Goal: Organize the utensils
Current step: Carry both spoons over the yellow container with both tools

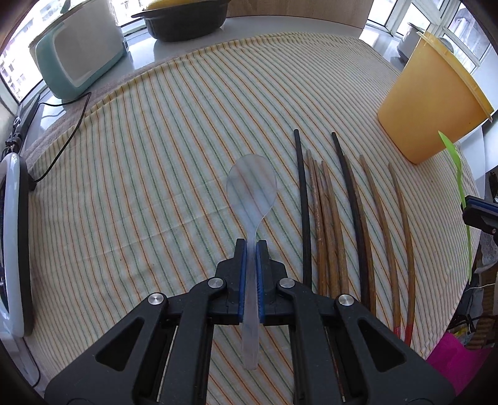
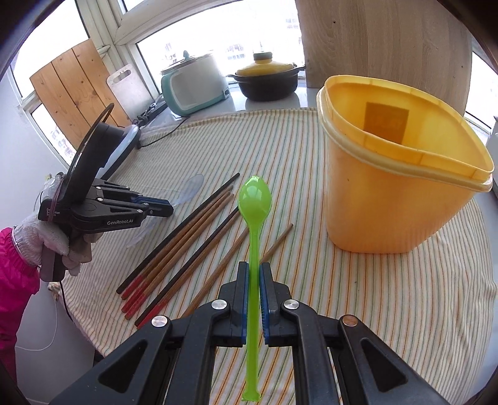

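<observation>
Both sets of jaws are clenched, each on the handle of a plastic spoon. Left gripper (image 1: 251,246): the blue pads clamp the handle of a clear spoon (image 1: 251,187), whose bowl points forward and away from the camera, above the striped cloth (image 1: 140,171). The handle end projects rearward between the gripper arms.

Right gripper (image 2: 254,268): the blue pads clamp the handle of a green spoon (image 2: 254,202), bowl forward, handle end projecting back toward the camera. In the right wrist view the green spoon is raised above the cloth and overlaps the chopsticks lying below it.

Chopsticks (image 1: 330,218): several lie on the cloth, roughly parallel, between the two grippers. Two are black; the rest are brown wood. Some have red ends on the side nearer the cameras. In the left wrist view they lie just to the right of the clear spoon.

Yellow container (image 2: 401,174): it stands upright on the cloth, open at the top, beyond and to the right of the chopsticks. The visible part of its interior holds no utensils.

Left hand (image 2: 46,243): in the right wrist view it wears a light knitted glove and a pink sleeve, and grips the handle of the left gripper.

At the far edge of the table (image 1: 280,28), near the window, stand a teal-and-white rice cooker (image 2: 193,84) and a dark pot (image 2: 267,82) with a yellow lid.
</observation>
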`<state>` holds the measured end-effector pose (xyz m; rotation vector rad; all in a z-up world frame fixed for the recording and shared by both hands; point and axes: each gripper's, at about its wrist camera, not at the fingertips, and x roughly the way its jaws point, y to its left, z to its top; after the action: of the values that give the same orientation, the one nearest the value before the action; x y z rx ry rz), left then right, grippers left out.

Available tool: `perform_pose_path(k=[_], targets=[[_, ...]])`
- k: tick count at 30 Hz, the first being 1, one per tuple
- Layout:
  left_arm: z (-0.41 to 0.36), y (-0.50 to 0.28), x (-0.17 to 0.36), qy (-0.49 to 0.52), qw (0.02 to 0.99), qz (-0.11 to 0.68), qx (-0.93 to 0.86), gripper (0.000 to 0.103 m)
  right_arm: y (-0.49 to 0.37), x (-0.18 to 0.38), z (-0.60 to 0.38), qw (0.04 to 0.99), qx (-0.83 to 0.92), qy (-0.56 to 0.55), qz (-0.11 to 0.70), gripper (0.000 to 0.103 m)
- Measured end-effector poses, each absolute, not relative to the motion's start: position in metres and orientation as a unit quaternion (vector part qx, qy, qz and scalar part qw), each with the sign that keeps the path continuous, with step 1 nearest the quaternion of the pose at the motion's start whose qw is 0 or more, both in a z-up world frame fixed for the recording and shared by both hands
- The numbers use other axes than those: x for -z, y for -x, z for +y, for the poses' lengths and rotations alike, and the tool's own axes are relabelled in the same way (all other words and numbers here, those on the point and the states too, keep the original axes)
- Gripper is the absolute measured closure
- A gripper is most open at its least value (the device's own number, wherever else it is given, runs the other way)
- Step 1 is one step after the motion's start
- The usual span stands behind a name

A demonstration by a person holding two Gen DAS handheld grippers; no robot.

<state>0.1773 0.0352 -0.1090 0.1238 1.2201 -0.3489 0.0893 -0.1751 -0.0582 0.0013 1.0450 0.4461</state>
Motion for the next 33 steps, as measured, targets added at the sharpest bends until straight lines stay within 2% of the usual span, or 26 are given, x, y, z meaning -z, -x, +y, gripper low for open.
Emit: perform_pose_path(k=[8, 14, 23, 33], targets=[[0.062, -0.154, 0.063, 0.067, 0.851, 0.489, 0.181, 0.1, -0.086, 0.027, -0.189, 0.866, -0.212, -0.009, 0.453, 0.099], [0.039, -0.152, 0.026, 0.114, 0.867, 0.437, 0.212, 0.1, -0.088, -0.002, -0.202, 0.884, -0.218, -0.026, 0.414, 0.099], [-0.022, -0.158, -0.021, 0.121, 0.88, 0.379, 0.261, 0.099, -0.107, -0.038, -0.243, 0.908, -0.194, -0.062, 0.366, 0.099], [-0.085, -0.189, -0.043, 0.126, 0.884, 0.351, 0.283, 0.1, -0.138, -0.054, -0.28, 0.92, -0.172, -0.095, 0.339, 0.099]])
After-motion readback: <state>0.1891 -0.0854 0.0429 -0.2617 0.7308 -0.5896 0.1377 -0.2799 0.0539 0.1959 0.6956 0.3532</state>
